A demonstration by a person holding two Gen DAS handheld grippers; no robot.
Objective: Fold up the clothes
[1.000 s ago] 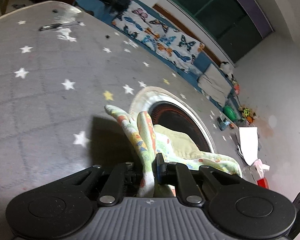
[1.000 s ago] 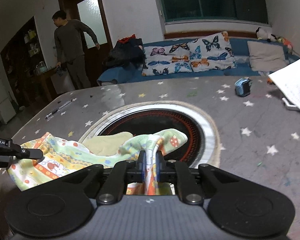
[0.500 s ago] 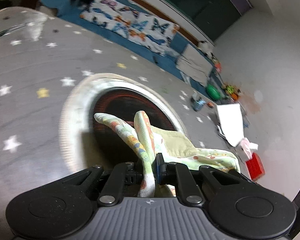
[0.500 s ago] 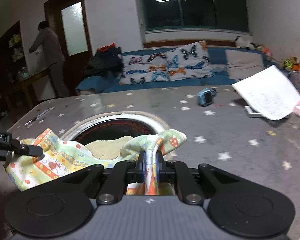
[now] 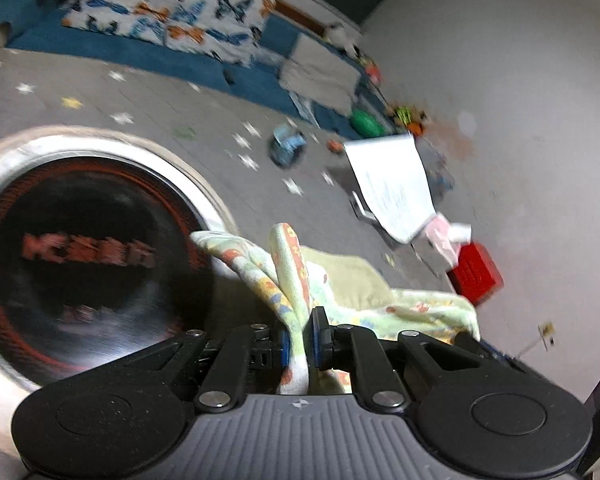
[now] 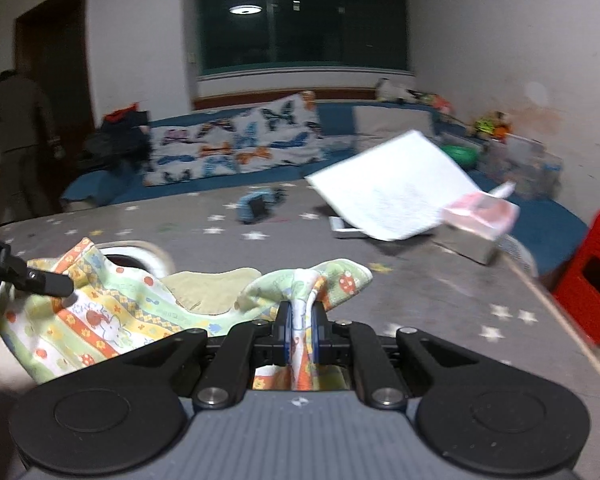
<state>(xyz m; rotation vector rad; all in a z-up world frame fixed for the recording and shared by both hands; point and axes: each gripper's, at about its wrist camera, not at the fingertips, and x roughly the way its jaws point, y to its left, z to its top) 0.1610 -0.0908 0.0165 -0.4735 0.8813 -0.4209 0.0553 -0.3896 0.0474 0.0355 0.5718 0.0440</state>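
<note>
Two grippers, left gripper (image 5: 299,340) and right gripper (image 6: 299,330), each with fingers clamped on the patterned garment (image 6: 112,312), stretched above the star-print desk (image 6: 440,280).

The right tool (image 6: 300,326) pinches the patterned garment (image 6: 112,316) above the starry grey table (image 6: 440,300).

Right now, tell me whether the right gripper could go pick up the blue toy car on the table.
Probably not yet: the right gripper is shut on the patterned cloth. The way across the table to the blue toy car looks free.
</note>
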